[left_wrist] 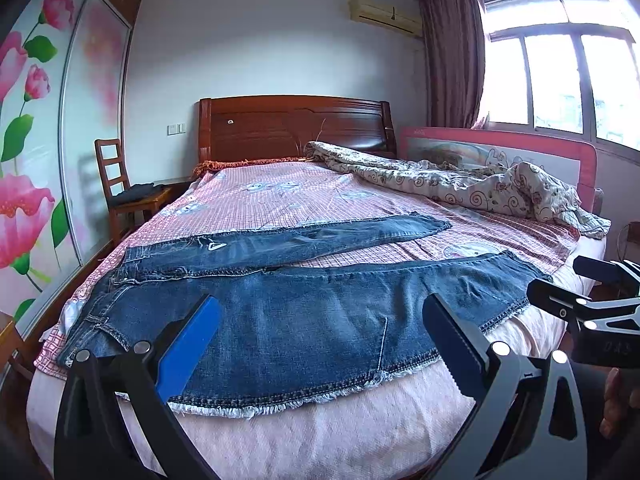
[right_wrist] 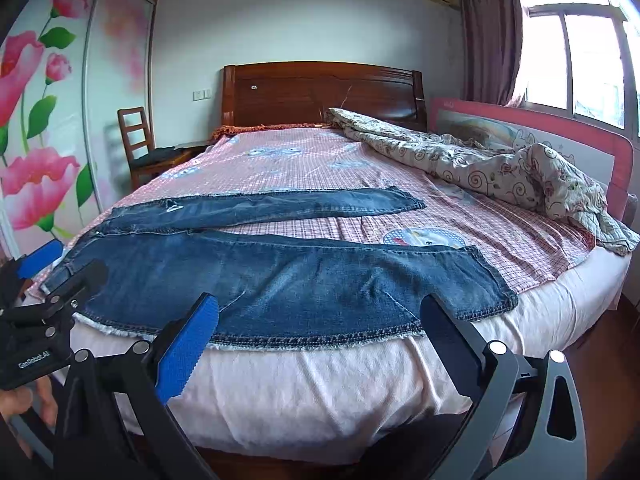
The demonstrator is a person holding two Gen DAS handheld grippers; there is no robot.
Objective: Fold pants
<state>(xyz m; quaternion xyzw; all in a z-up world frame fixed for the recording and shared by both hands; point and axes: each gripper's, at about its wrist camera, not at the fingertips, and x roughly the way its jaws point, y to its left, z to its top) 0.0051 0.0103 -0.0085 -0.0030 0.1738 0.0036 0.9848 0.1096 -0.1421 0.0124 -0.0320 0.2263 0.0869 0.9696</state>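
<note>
Two grippers are hovering at the near edge of the bed [left_wrist: 320, 432], side by side, neither touching the cloth. The left gripper [left_wrist: 320, 320] is holding its blue-padded fingers [left_wrist: 188, 344] spread wide, gripping nothing, and is pointing at the near leg of the jeans [left_wrist: 280, 320]. The right gripper [right_wrist: 320, 320] is likewise standing released, its fingers [right_wrist: 184, 352] wide apart and holding nothing, aimed at the right part of that same leg. Each gripper is also showing in the other's view: the right one at the right edge of the left wrist view, the left one at the left edge of the right wrist view.

The jeans are lying flat and unfolded across the near half of the bed, waistband to the left and hems to the right. The two legs are spreading apart toward the right, the far leg lying narrow and the near leg running wide along the near edge, its frayed edge hanging just over the mattress side. They are resting on a pink checked sheet [left_wrist: 280, 196].

A crumpled floral quilt [left_wrist: 460, 184] is lying at the far right of the bed, well apart from the jeans, against a pink bed rail [left_wrist: 500, 148]. A wooden chair [left_wrist: 120, 192] is standing at the far left beside the bed.
</note>
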